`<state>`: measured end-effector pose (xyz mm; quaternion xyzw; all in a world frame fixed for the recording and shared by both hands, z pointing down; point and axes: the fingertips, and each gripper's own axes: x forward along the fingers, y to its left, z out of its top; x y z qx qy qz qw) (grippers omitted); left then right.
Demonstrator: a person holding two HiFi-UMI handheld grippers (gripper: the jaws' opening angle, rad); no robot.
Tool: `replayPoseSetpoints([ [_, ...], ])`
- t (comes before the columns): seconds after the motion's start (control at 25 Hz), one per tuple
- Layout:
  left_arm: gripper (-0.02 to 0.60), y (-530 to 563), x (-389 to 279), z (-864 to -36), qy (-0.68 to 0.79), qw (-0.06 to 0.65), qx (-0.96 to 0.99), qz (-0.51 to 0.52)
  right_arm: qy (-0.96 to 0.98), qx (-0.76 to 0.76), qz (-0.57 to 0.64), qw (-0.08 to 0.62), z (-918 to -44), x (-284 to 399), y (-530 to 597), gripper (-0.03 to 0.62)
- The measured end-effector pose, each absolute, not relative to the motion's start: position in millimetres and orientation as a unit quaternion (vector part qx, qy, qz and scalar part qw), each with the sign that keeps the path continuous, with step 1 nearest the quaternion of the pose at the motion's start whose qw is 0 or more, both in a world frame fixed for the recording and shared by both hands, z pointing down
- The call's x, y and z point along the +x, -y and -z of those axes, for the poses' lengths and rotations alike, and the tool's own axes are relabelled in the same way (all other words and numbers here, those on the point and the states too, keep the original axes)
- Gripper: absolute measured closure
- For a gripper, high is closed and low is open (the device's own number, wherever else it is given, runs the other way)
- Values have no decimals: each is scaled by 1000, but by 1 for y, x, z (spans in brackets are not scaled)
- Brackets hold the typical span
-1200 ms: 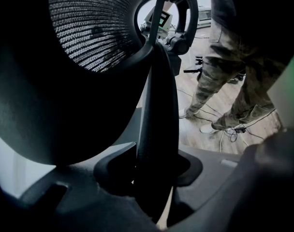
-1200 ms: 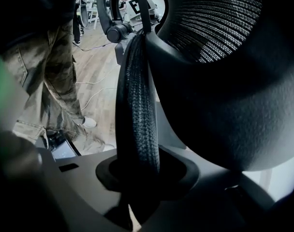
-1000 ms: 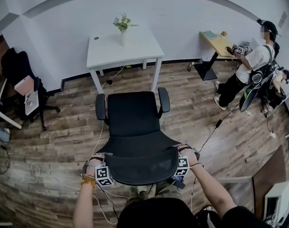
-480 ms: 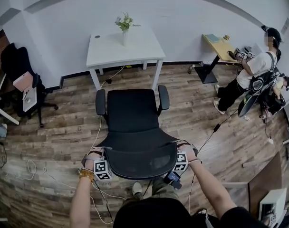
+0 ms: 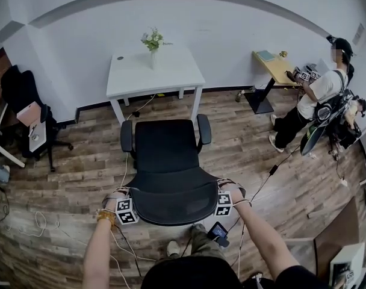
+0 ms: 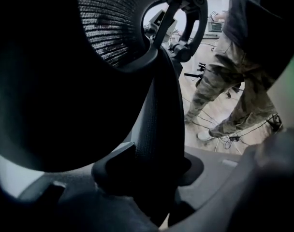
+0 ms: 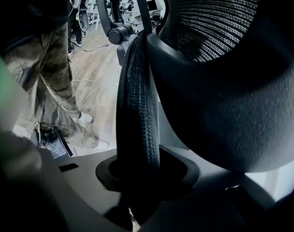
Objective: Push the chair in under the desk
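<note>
A black mesh office chair (image 5: 168,152) stands on the wood floor, its seat front facing the white desk (image 5: 171,74) and a short way from it. My left gripper (image 5: 132,201) sits on the left edge of the backrest (image 5: 171,205), my right gripper (image 5: 221,198) on the right edge. In the left gripper view the textured backrest rim (image 6: 156,124) runs between the jaws of the left gripper (image 6: 154,178); these jaws are opening, the rim still against the pads. In the right gripper view the rim (image 7: 137,110) is clamped in the right gripper (image 7: 139,178).
A vase of flowers (image 5: 151,41) stands on the desk. A second black chair (image 5: 23,92) is at the left, a yellow side table (image 5: 276,56) and a standing person (image 5: 318,92) at the right. Cables (image 5: 38,220) trail over the floor. A phone (image 5: 218,231) hangs near my legs.
The chair has rolled forward with both grippers on its backrest, and the gap to the white desk has shrunk. The person at the right has shifted slightly.
</note>
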<state>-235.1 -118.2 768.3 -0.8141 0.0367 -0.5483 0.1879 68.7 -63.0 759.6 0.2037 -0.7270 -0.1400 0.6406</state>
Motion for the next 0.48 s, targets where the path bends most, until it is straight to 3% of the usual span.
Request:
replayPoseSetpoints([
  [0.48, 397, 142, -221, -771, -37, 181, -816, 547, 729, 194, 135, 642, -760, 84, 88, 482],
])
